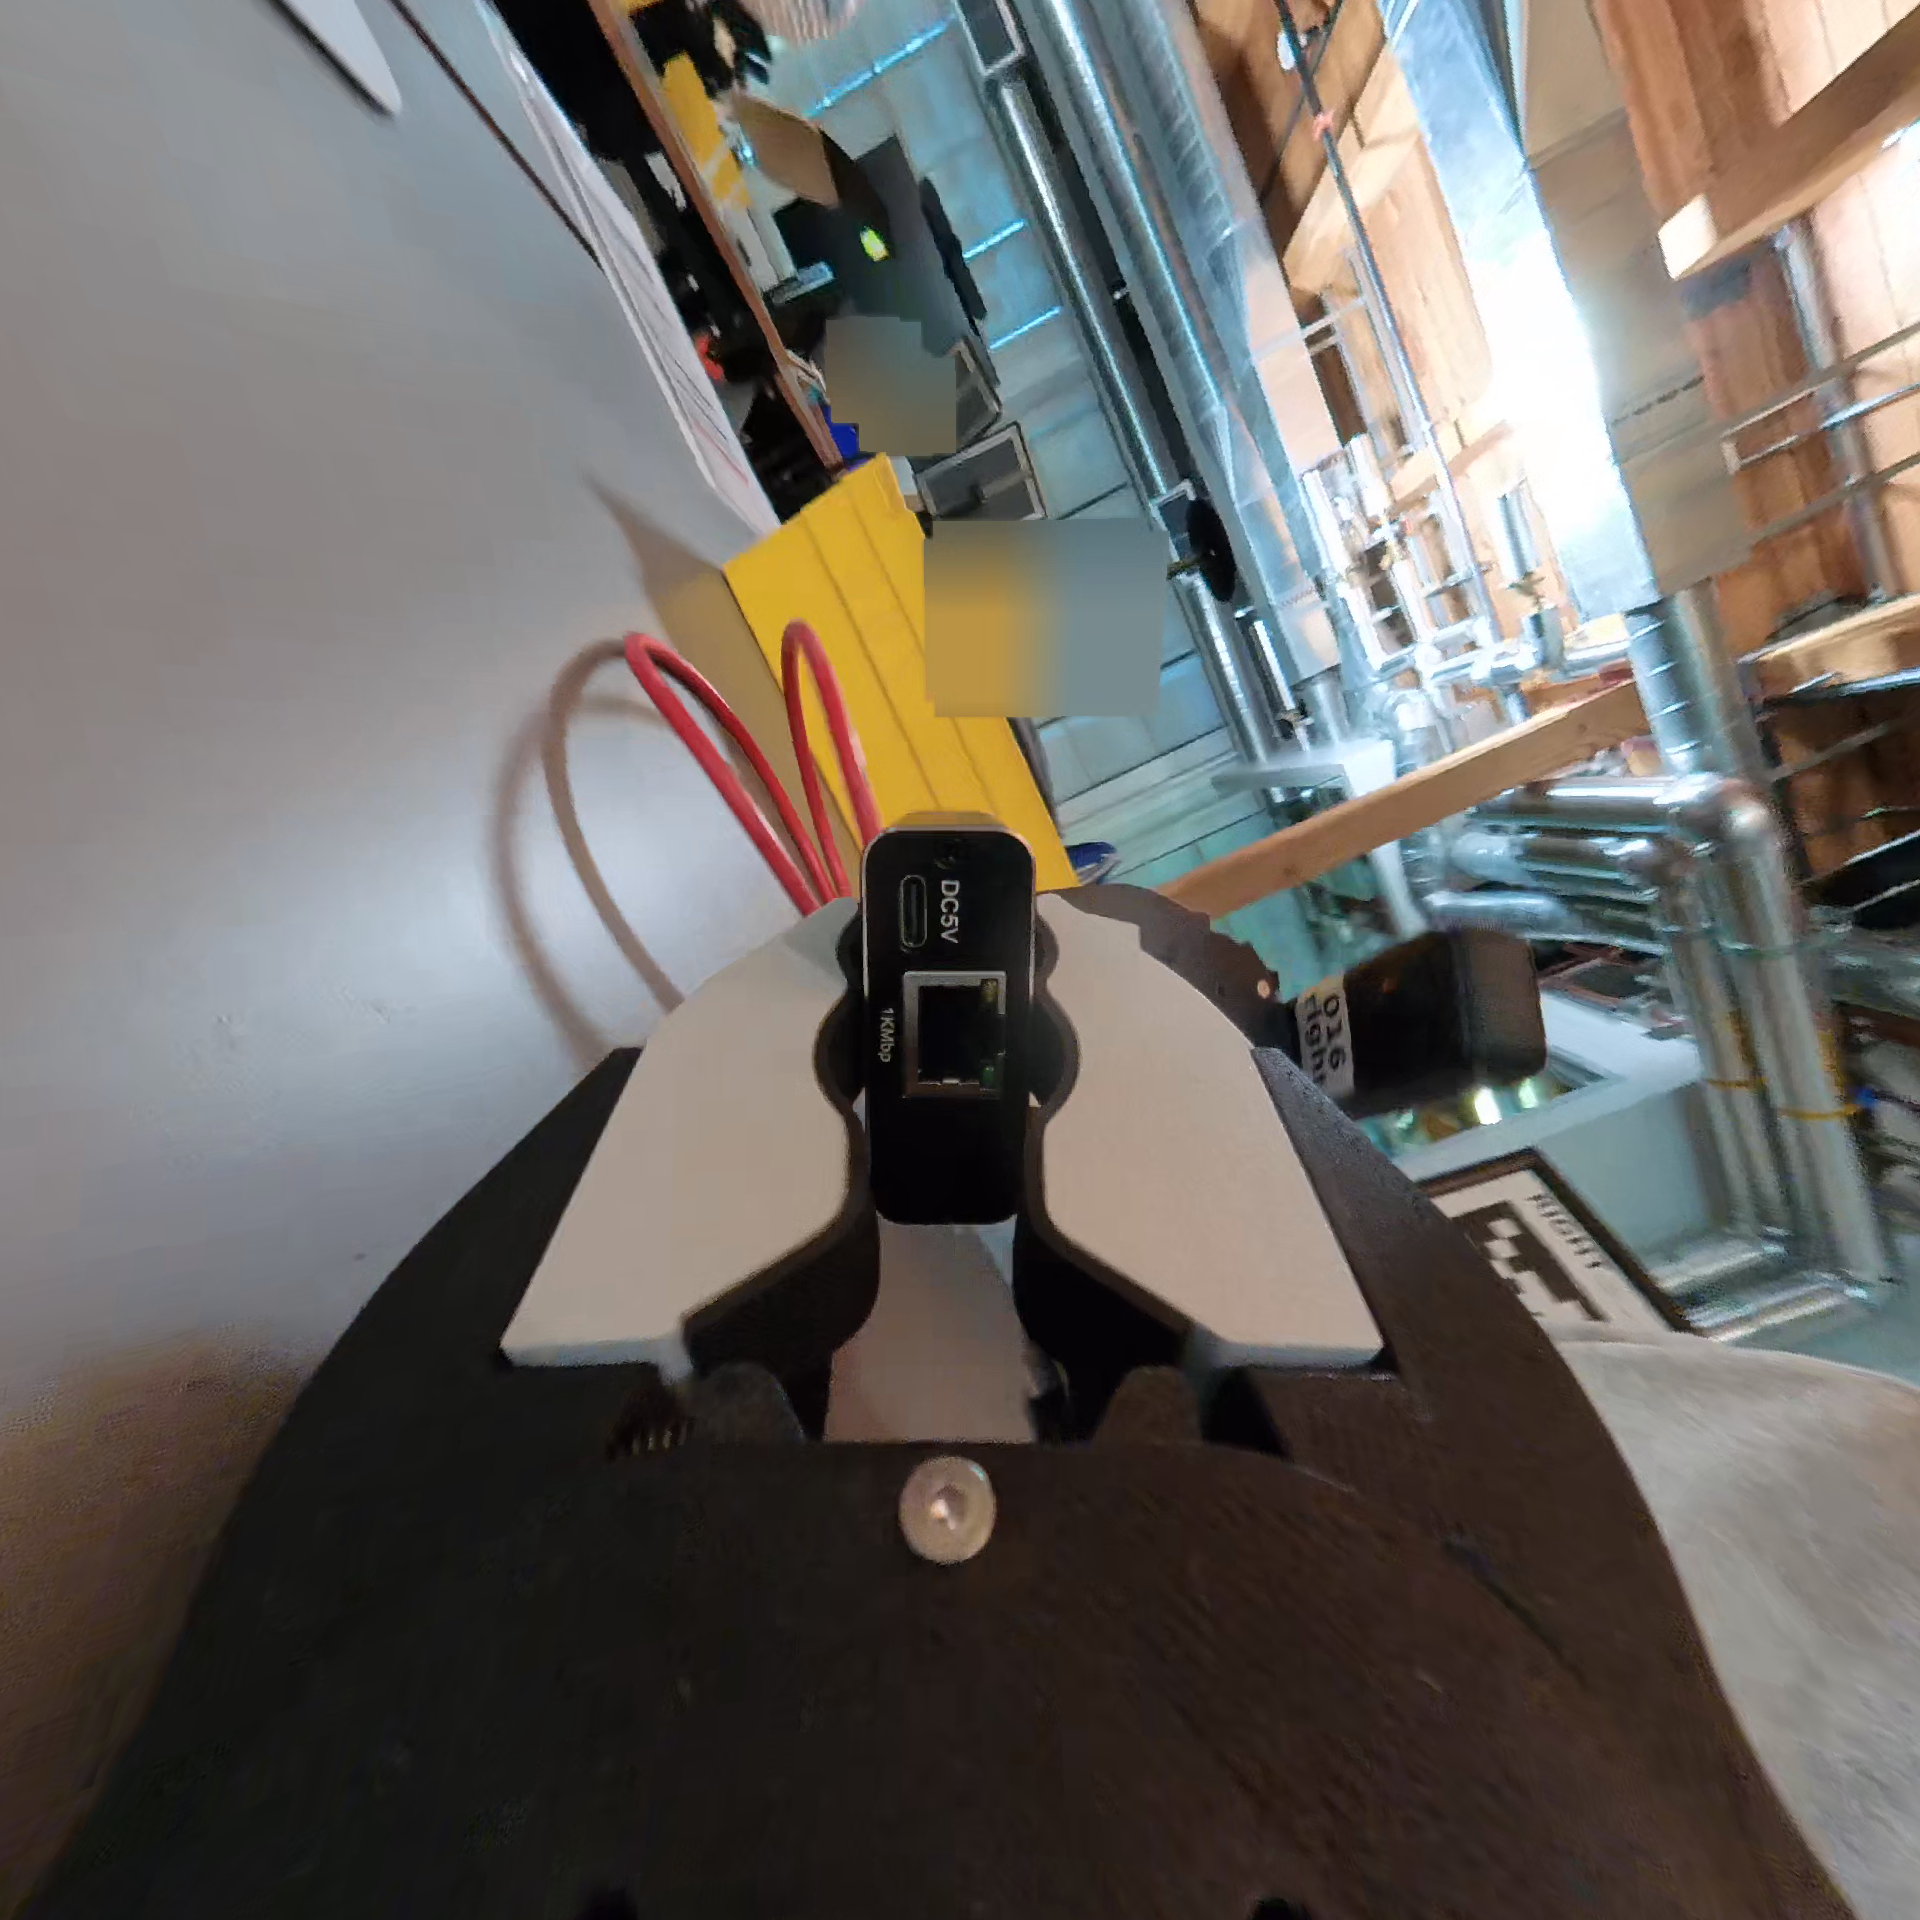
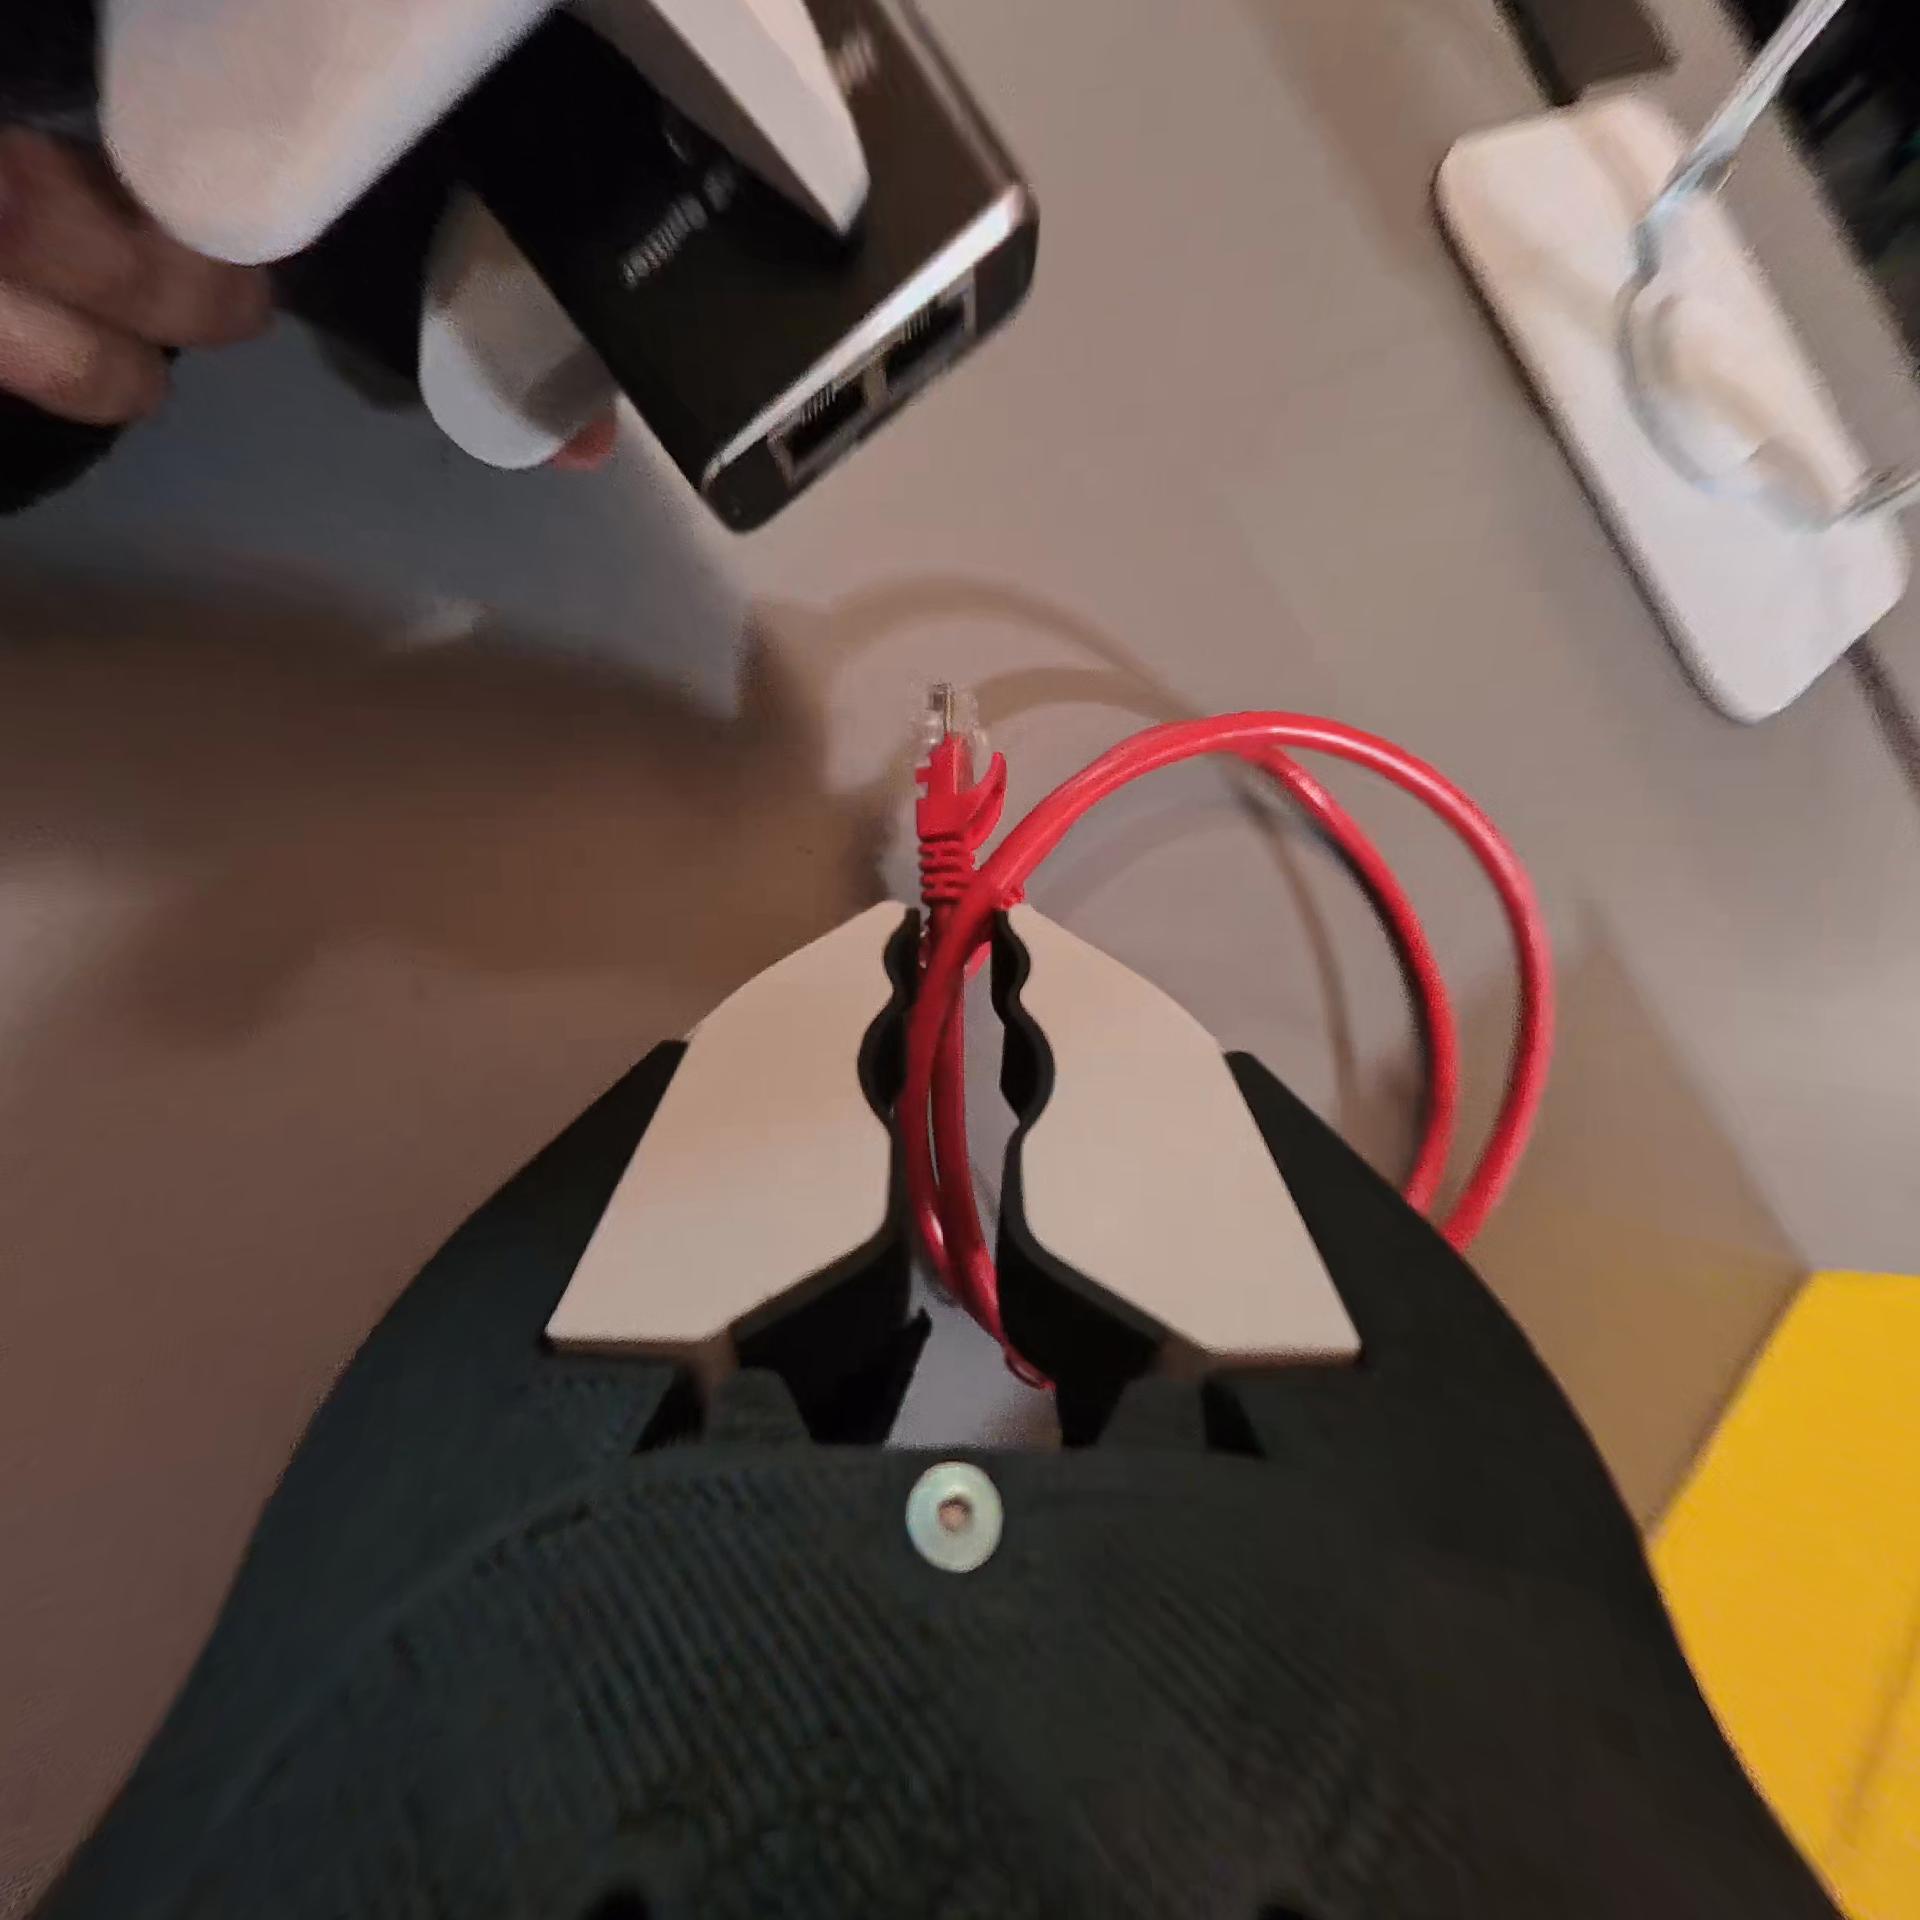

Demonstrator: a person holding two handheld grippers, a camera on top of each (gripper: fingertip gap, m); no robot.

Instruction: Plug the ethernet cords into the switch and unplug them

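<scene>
Black and box-shaped, the switch (image 1: 948, 1029) sits clamped between the fingers of our left gripper (image 1: 948, 1039) in the left wrist view, one end port facing us; red cord (image 1: 748, 769) loops behind it above the grey table (image 1: 260, 623). In the right wrist view, our right gripper (image 2: 956, 935) pinches the cord (image 2: 1351, 790), its clear plug (image 2: 948, 748) pointing toward the switch (image 2: 831, 312), still apart from the two empty ports.

Yellow bin (image 1: 883, 665) on grey table (image 1: 260, 623); white stand base (image 2: 1662, 416) nearby.
</scene>
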